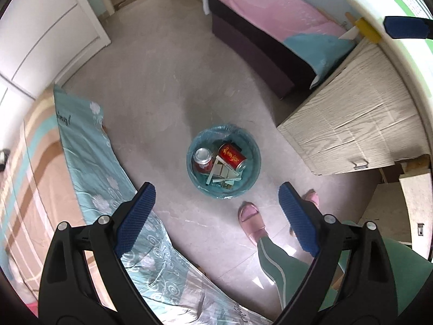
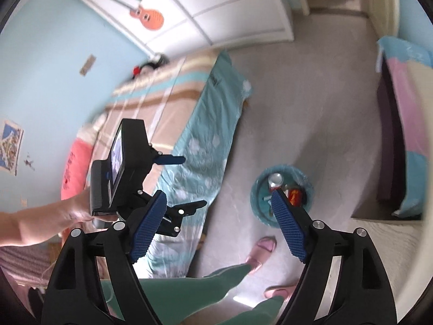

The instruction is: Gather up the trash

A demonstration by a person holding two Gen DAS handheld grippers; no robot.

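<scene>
I found the left gripper [image 1: 216, 196] pointing steeply down over the grey floor [image 1: 151, 103], its blue-padded jaws spread wide with nothing between them. The round bin lined with a teal plastic bag [image 1: 251, 146] stood on the floor directly beyond the fingertips, holding two red drink cans [image 1: 232, 156] and flattened cartons [image 1: 223, 172]. The right gripper [image 2: 217, 199] was angled down less steeply, jaws likewise apart and empty. In its view a bare forearm [image 2: 35, 222] extended from the left, holding the left tool beside the teal-sheeted bed [image 2: 205, 140]. Pink slippers [image 1: 250, 216] stood near the bin.
</scene>
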